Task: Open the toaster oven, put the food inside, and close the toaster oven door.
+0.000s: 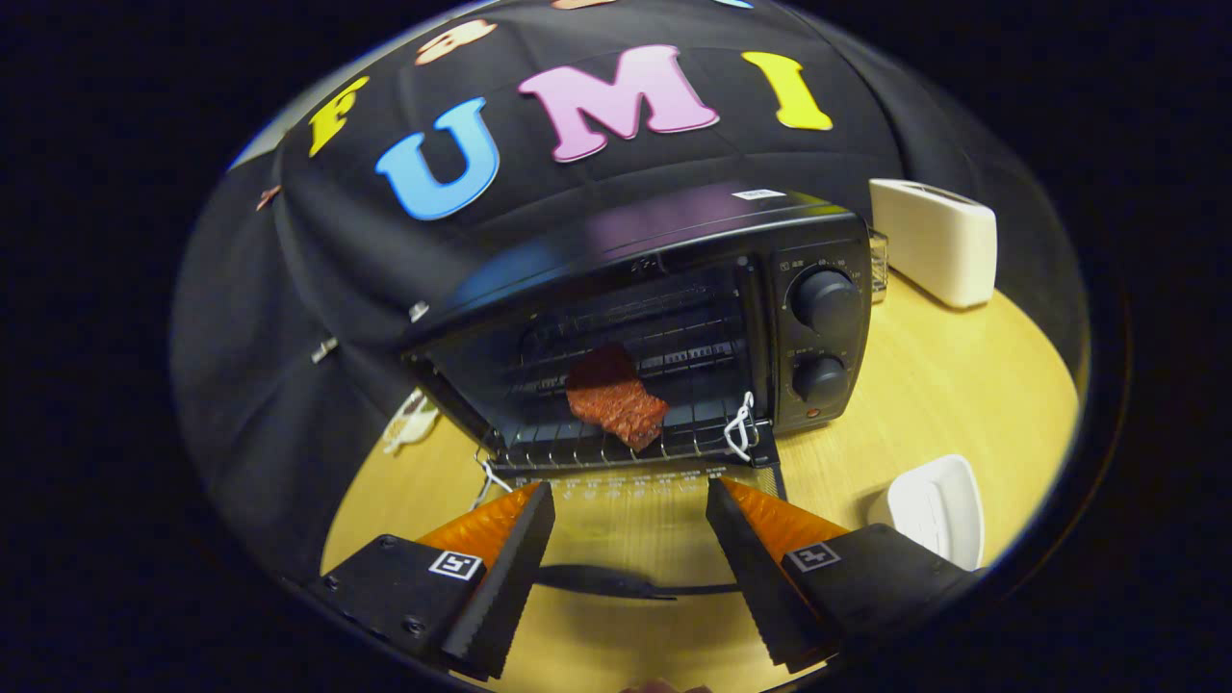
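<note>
1. The gripper (630, 500) hangs over the lowered glass door (616, 525) of the toaster oven (674, 318), its fingers spread wide apart and holding nothing.
2. The food (614, 397), a reddish-brown slab, lies on the wire rack (597, 441) inside the open cavity, just beyond the fingers.
3. What is left, by my reading, is closing the door. The door handle (616, 580) sits low between the fingers; a lift taken off-centre could let the door slip and drop back.
4. The food rests near the rack's front edge, so a hard swing might jolt it.
5. The surface (943, 385) is pale wood, carrying a white toaster (934, 241) behind the oven and a white dish (938, 505) beside the door.
</note>
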### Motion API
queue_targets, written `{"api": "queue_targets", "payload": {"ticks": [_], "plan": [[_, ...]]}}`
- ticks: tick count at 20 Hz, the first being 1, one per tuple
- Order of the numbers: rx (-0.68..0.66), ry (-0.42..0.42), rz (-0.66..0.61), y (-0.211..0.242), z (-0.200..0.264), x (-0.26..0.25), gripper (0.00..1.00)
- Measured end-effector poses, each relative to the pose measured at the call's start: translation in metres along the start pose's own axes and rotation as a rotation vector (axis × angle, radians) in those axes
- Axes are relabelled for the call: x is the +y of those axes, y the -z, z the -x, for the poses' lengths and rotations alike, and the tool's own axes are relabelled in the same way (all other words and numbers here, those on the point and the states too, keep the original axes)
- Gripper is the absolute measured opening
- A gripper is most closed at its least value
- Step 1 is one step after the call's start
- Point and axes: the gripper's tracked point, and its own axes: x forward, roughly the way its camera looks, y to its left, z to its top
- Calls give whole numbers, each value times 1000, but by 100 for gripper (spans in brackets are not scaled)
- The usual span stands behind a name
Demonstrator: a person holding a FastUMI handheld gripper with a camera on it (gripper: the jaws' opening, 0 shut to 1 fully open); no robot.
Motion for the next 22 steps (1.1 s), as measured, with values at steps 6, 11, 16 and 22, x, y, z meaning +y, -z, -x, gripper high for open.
{"api": "queue_targets", "payload": {"ticks": [6, 11, 16, 22], "plan": [[126, 5, 153, 63, 39, 11, 98], [178, 67, 210, 92, 29, 3, 98], [224, 159, 231, 108, 0, -8, 99], [201, 142, 210, 102, -18, -1, 98]]}}
